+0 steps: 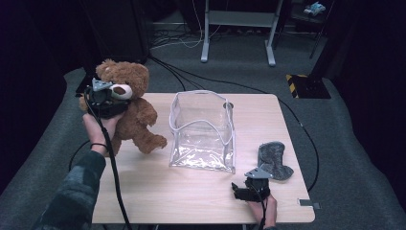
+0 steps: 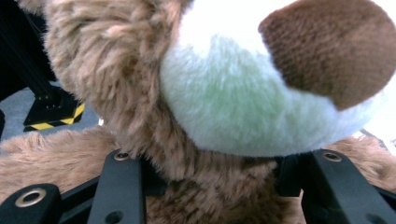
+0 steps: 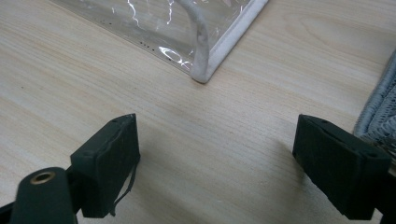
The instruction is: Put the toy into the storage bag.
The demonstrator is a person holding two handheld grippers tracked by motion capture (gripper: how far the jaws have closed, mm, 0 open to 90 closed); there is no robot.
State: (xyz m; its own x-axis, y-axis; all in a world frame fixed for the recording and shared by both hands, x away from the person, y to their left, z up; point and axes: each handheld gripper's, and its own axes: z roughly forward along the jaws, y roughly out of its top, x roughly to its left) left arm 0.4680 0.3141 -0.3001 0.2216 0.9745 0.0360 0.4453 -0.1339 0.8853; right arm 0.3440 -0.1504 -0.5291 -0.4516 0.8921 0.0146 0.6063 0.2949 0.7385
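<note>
A brown teddy bear (image 1: 136, 103) with a white muzzle hangs above the table's left edge, its feet off the wood. My left gripper (image 1: 106, 99) is shut on it. In the left gripper view the two black jaws press into the fur below the teddy bear's muzzle (image 2: 243, 98), with my left gripper (image 2: 224, 163) around the neck. A clear plastic bag (image 1: 203, 129) with white trim stands open-topped at the table's middle. My right gripper (image 1: 238, 190) rests near the front edge, open, with bare wood between its jaws (image 3: 229, 154).
A grey knitted cloth (image 1: 274, 160) lies right of the bag, close to my right gripper; its edge (image 3: 380, 112) is beside the right jaw. The bag's corner (image 3: 205, 42) lies just ahead. The wooden table (image 1: 182, 196) has bare room in front. Cables cross the floor behind.
</note>
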